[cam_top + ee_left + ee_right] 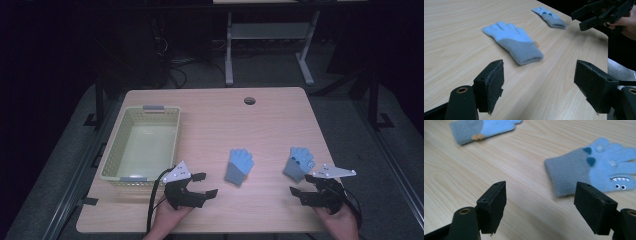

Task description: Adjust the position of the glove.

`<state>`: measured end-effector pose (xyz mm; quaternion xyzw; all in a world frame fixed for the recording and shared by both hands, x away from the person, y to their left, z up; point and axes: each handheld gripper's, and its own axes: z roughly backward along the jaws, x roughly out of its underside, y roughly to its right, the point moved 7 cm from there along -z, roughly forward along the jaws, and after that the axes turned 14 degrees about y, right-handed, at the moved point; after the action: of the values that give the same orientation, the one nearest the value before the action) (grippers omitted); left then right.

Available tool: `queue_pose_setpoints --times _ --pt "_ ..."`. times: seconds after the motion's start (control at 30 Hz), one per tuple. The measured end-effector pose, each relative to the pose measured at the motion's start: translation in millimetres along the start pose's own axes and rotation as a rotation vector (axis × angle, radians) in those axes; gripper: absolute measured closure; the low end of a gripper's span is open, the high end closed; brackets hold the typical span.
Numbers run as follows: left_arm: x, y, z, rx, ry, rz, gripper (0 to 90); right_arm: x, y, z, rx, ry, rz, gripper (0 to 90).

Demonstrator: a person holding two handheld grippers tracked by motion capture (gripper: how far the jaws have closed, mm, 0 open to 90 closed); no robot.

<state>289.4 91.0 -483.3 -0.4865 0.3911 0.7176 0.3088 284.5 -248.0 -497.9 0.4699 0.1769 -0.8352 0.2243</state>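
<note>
Dark room surrounding a pale wooden desk (215,120). Yellow basket (116,150) sitting at its left side. Two blue gloves lying flat near the front edge, well apart. Left glove (239,167) lying with its long axis running front to back, fingers pointing away from the person, cuff toward them. Right glove (298,162) lying likewise, fingers leaning slightly right. Left tool (202,184) hovering beside the left glove, jaws spread wide, gripping nothing. Right tool (302,185) hanging just short of the right glove's cuff, jaws wide apart, nothing between them.

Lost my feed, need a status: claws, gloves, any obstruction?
Left claw and right claw open, empty. Left glove and right glove flat on table, untouched. Nothing in the way.
</note>
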Motion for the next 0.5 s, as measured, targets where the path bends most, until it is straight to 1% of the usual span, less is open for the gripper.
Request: queue_pose_setpoints --times 0.07,0.1,0.13,0.27,0.37,0.43,0.5 --pt "0.0 -0.4 0.5 0.003 0.002 0.011 23.7 -0.4 -1.1 -0.5 -0.005 0.001 0.003 25.0" --pt "0.0 -0.5 1.1 0.002 0.003 0.013 23.7 -0.8 -2.3 -0.5 -0.006 -0.001 -0.001 24.9" --pt "0.1 -0.6 1.4 0.002 0.006 0.013 23.7 -1.7 -2.5 -0.4 -0.007 0.001 0.010 24.9" --pt "0.1 -1.2 3.0 0.005 0.010 0.016 23.7 -5.5 -5.0 -2.0 -0.018 0.012 0.004 24.6" --pt "0.6 -0.4 3.5 0.000 0.010 0.017 23.7 -8.0 -6.5 -4.1 -0.021 0.009 0.015 24.4" --pt "0.7 0.0 4.4 -0.003 0.010 0.009 23.7 -8.7 -7.3 -6.5 -0.026 -0.011 0.028 23.2" --pt "-0.2 1.4 4.7 -0.002 0.013 0.008 23.7 -9.3 -6.6 -8.3 -0.020 -0.027 0.043 21.6"
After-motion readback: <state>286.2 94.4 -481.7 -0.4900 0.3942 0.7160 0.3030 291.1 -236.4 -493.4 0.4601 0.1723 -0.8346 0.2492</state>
